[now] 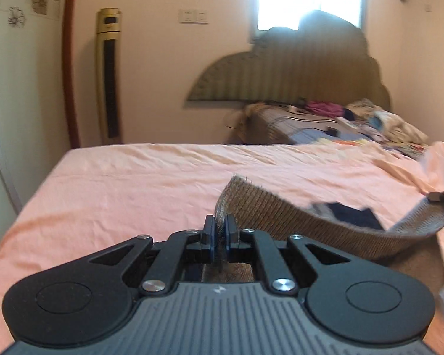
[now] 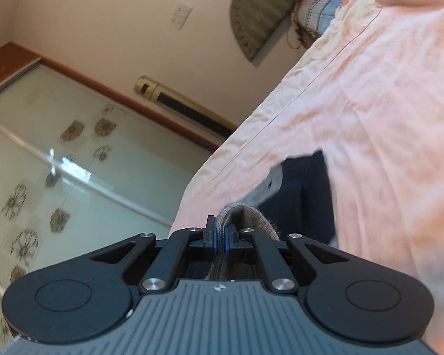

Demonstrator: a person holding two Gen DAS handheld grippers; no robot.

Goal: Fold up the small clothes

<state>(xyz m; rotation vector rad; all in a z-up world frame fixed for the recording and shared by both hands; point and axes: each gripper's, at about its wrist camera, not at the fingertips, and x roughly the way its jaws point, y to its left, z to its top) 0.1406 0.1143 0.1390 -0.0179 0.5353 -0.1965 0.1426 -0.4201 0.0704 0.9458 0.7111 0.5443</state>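
While I am working over the bed [image 1: 133,183], whose pink sheet is filling most of both views, I am keeping a brown knitted sock [image 1: 296,222] lifted clear of it, strung between my two grippers. Its long axis is running from the left gripper [image 1: 220,230] away to my right, sagging in the middle, and the far end is reaching the right gripper [image 1: 442,196] at the edge of the left view. A dark garment [image 2: 305,189] is lying flat on the sheet beyond and below the sock, apart from it.

Both pairs of fingers are closed tight on the knit: the left pair is pinching one end edge-on, and in the right view the right pair [image 2: 221,235] is nipping a bunched fold of the other end. Neither hand is nearer; each is holding its own end. I judge the coming fold is depending on that line between them: one end needs carrying along the sock's length onto the other, with the sag laid on the sheet first.
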